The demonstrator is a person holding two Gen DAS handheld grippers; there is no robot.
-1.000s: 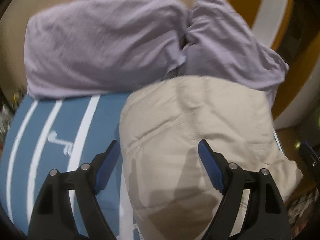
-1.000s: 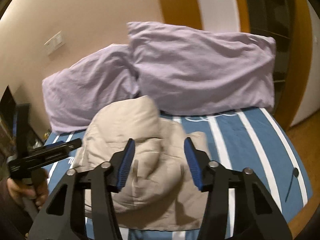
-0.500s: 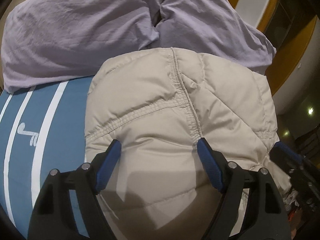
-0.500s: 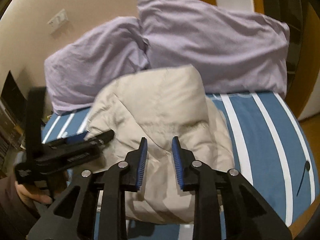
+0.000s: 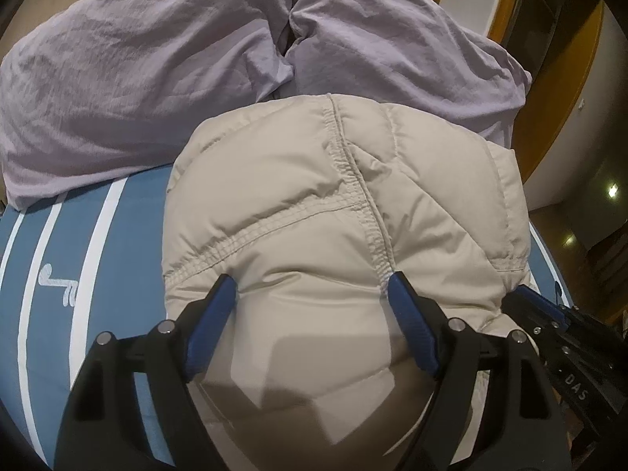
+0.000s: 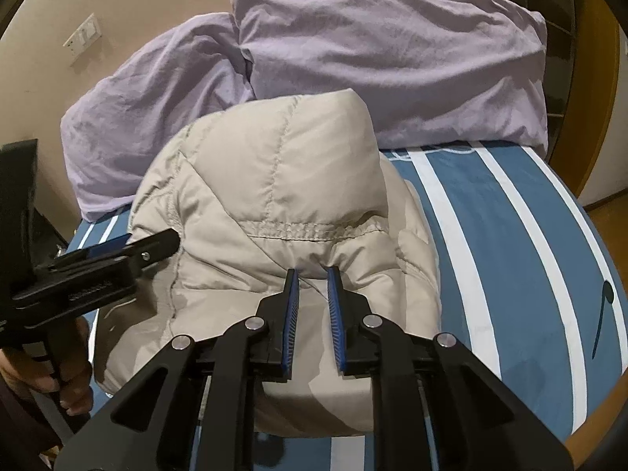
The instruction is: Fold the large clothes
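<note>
Beige padded jacket (image 5: pixel 314 212), bundled into a rounded heap, is shown lying on the blue bed cover with white stripes (image 5: pixel 59 259), just in front of two lilac pillows (image 5: pixel 149 62) that are propped against the wall at the head of the bed. Quilting seams and a gathered seam are seen crossing its upper surface; in the right wrist view a folded upper portion is seen standing up above the rest of the heap.

Left gripper (image 5: pixel 312 298) is held above the near part of the jacket with its jaws spread wide; the blue pads (image 5: pixel 212 325) are seen on either side of a bulge of padding, and whether they touch the fabric cannot be told. In the right wrist view the same gripper is seen from the side at the jacket's left edge, carried by a hand (image 6: pixel 59 376) at the lower left.

Right gripper (image 6: pixel 312 274) is pointed at the near face of the jacket, below the gathered seam. Its jaws are narrow and closing, and a small pinch of beige fabric is seen between the tips.

A wall switch plate (image 6: pixel 83 39) is visible above the pillows.
</note>
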